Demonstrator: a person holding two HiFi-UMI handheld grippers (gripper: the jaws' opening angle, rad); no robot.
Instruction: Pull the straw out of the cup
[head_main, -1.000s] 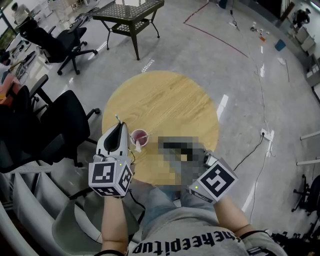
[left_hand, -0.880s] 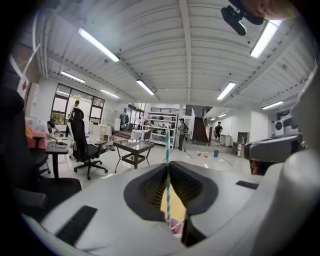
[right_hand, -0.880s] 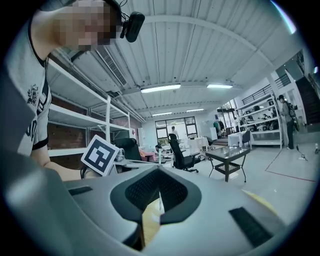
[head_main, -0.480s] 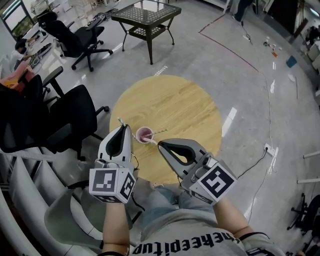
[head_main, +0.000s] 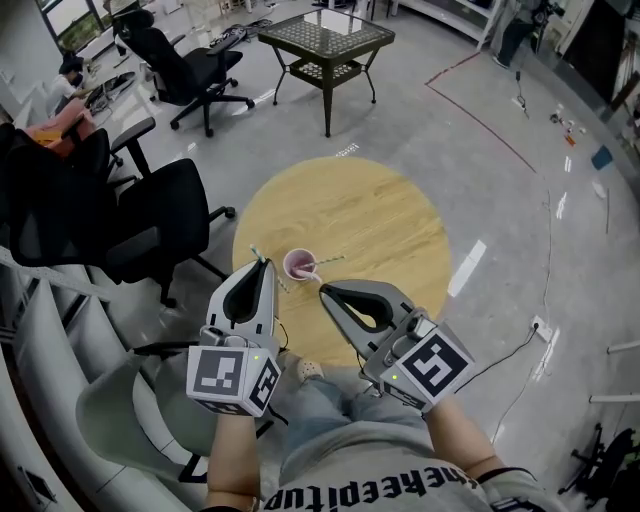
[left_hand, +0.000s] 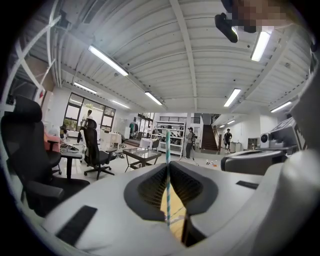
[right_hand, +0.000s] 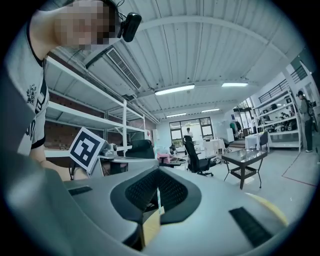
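Tongs: left (head_main: 262, 268) clenched on straw (left_hand: 168, 170), clear of cup (head_main: 299, 264); right (head_main: 323, 289) clenched on pale sliver (right_hand: 158, 196). Pull looked done; next, lay straw on table (head_main: 370, 210).

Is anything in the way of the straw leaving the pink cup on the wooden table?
Nothing visible is. The pink cup is open-topped with bare round wooden table around it. The right claw, shut on a thin pale straw, is beside it; the left claw, holding a teal-striped straw, is opposite.

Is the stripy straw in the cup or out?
Out. The striped straw is pinched between the left gripper's shut jaws, apart from the pink cup.
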